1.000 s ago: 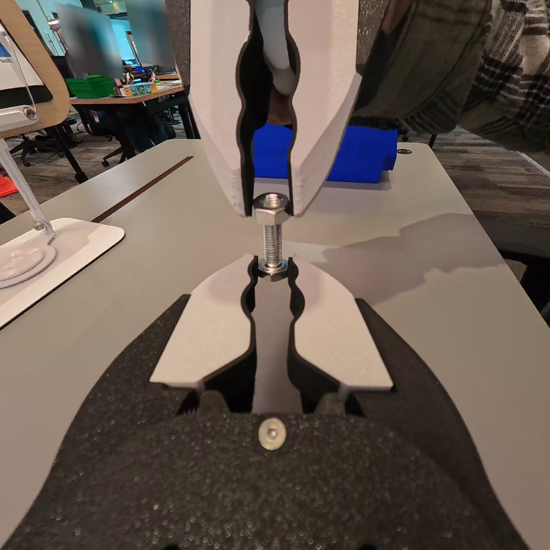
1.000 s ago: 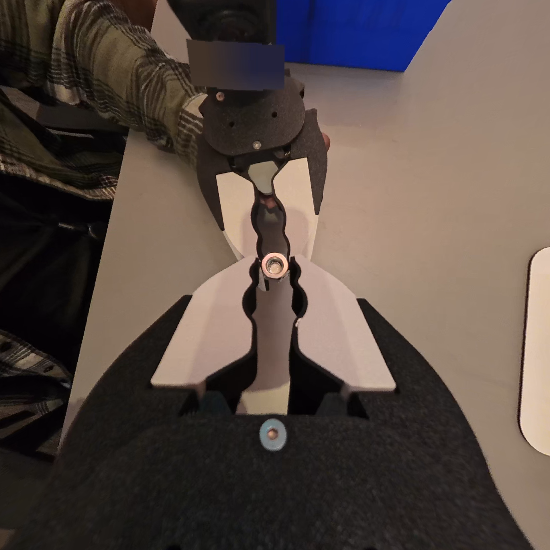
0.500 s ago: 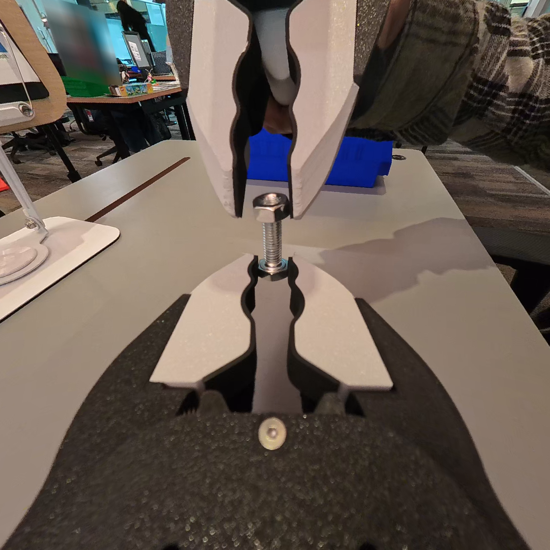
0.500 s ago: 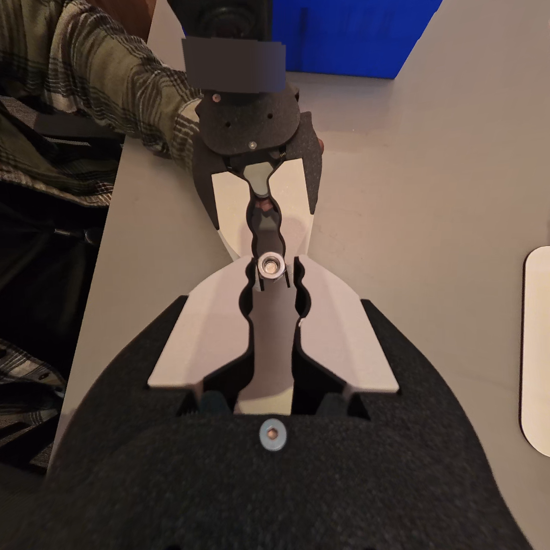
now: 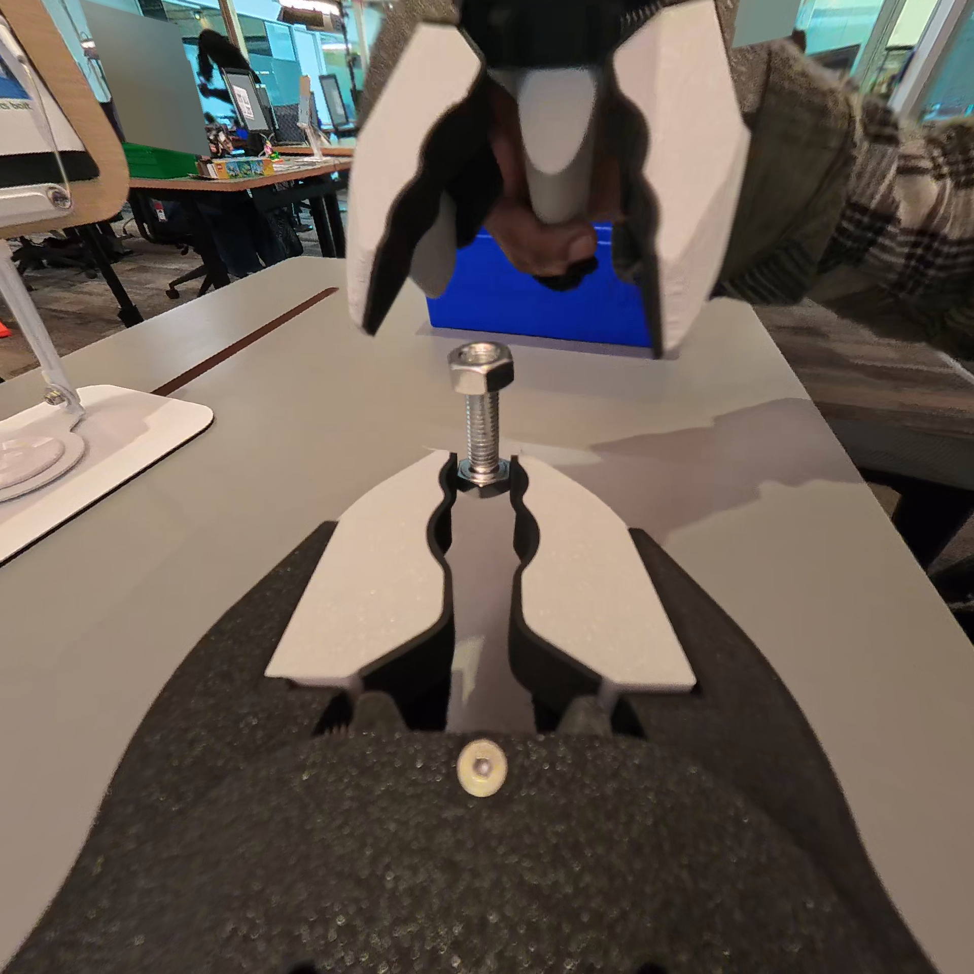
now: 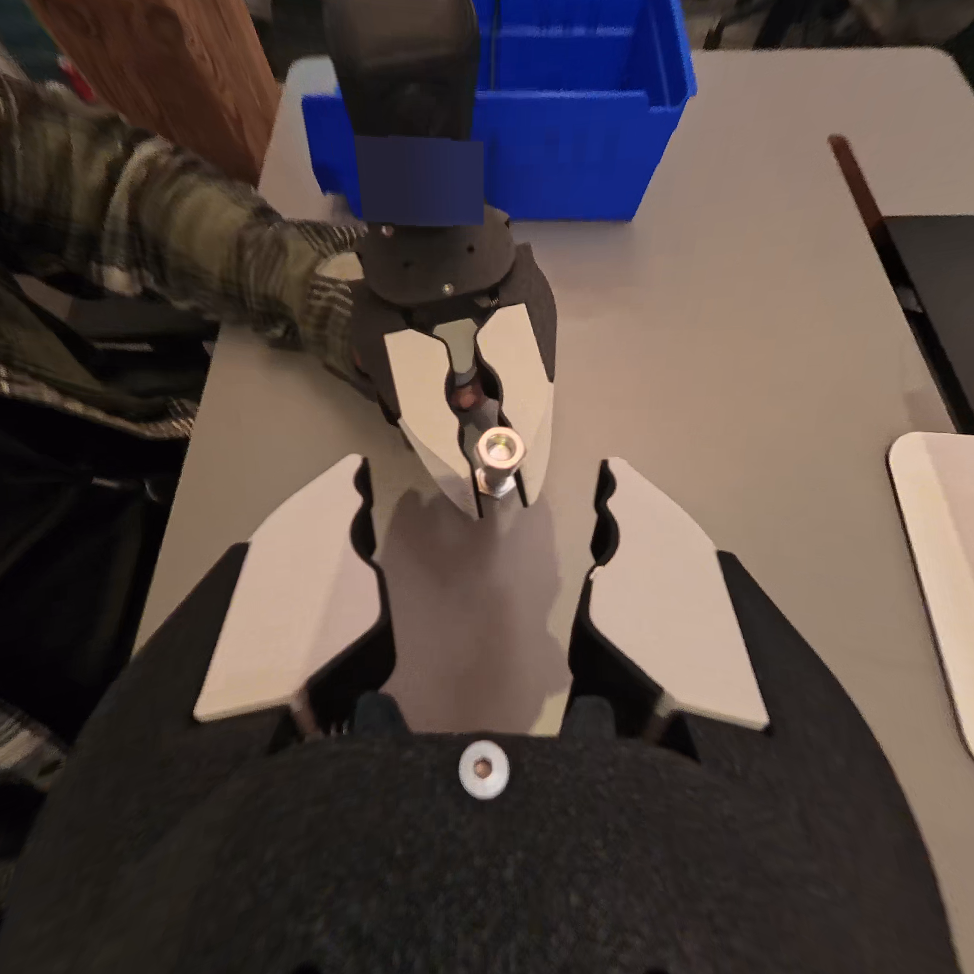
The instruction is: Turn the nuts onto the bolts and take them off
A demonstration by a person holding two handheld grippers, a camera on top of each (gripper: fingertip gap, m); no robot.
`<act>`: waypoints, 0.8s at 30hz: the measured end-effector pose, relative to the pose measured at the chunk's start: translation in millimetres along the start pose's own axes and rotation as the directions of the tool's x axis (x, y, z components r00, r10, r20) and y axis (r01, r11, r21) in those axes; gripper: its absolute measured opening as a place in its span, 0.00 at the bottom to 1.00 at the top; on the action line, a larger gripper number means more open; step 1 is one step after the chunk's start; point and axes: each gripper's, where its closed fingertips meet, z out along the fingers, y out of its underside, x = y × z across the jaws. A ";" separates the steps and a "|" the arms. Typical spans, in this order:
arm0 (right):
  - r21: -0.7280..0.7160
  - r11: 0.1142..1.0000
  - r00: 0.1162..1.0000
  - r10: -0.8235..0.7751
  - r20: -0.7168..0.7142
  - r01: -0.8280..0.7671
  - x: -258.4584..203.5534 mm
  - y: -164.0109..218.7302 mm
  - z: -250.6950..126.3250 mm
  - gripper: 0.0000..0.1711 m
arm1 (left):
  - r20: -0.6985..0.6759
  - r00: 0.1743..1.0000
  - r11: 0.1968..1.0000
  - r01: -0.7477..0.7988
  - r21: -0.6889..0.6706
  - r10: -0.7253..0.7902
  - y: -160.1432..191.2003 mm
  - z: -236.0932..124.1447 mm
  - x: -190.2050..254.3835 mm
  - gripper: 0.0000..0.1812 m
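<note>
A: Where was the silver threaded steel bolt (image 5: pixel 483 421)?

B: It stood upright over the pale grey tabletop (image 5: pixel 274 474), head down. The left gripper (image 5: pixel 480 477), with white fingers on a black foam body, was clamped on its lower end at the fingertips.

A: And the silver hexagonal steel nut (image 5: pixel 480 366)?

B: At the very top of the bolt's thread, with bare thread showing between it and the left gripper's tips. In the right wrist view the nut (image 6: pixel 500 452) appeared from above, a ring with a dark bore.

A: Was the right gripper (image 5: pixel 514 337) on it?

B: No. Its white fingers (image 6: pixel 680 585) were spread wide, and it hung above the nut without touching it.

A: What else stood on the table?

B: A blue plastic bin (image 6: pixel 580 142) beyond the bolt, and a white rounded base plate (image 5: pixel 105 432) off to one side. A plaid-sleeved arm (image 6: pixel 158 232) reached to the left gripper.
</note>
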 end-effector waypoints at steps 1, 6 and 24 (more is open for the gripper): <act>0.027 1.000 1.000 0.016 -0.007 -0.016 -1.2 1.1 0.6 0.50 | -0.001 1.000 1.000 0.007 0.008 -0.007 -1.0 -0.6 -0.5 0.10; 0.169 0.985 0.998 0.046 -0.038 -0.039 -2.4 -5.1 0.8 0.56 | 0.003 1.000 1.000 0.001 0.005 -0.001 -1.5 -1.1 -0.6 0.10; 0.086 0.994 0.996 -0.067 0.059 0.062 -1.4 -1.0 8.0 0.17 | -0.011 0.999 0.999 -0.050 -0.016 0.050 0.6 2.4 6.1 0.10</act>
